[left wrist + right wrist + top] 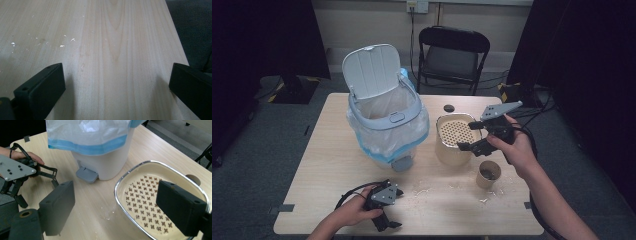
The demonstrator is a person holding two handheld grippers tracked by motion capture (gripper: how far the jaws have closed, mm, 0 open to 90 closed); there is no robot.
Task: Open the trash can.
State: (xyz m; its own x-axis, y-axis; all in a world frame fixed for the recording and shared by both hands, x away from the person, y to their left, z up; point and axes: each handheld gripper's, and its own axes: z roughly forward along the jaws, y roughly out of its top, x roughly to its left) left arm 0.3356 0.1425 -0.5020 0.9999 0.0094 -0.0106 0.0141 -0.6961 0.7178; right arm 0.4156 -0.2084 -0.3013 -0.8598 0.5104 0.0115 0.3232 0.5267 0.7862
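Beside right tongs [115, 207], pan [140, 195] rim partly hidden, cup [488, 174] contents unclear

Black folding chair [454, 56] behind the wooden table [327, 165], grey carpet floor [262, 150], pale wall [362, 20], dim light

A lined pedal bin [384, 127], its lid up, fills the middle of the table [322, 165] and blocks any straight pass from the near left to the far side, with a cream perforated pan [455, 132] just beside it on the right and a small cup [488, 173] near the pan's front. Open wood runs along the near edge, between the left gripper [387, 220] and the cup, strewn with pale crumbs [61, 45], and wide bare strips lie left of the bin. The right gripper [473, 136], jaws spread, hangs over the pan's rim; a small dark disc [449, 108] lies behind the pan.
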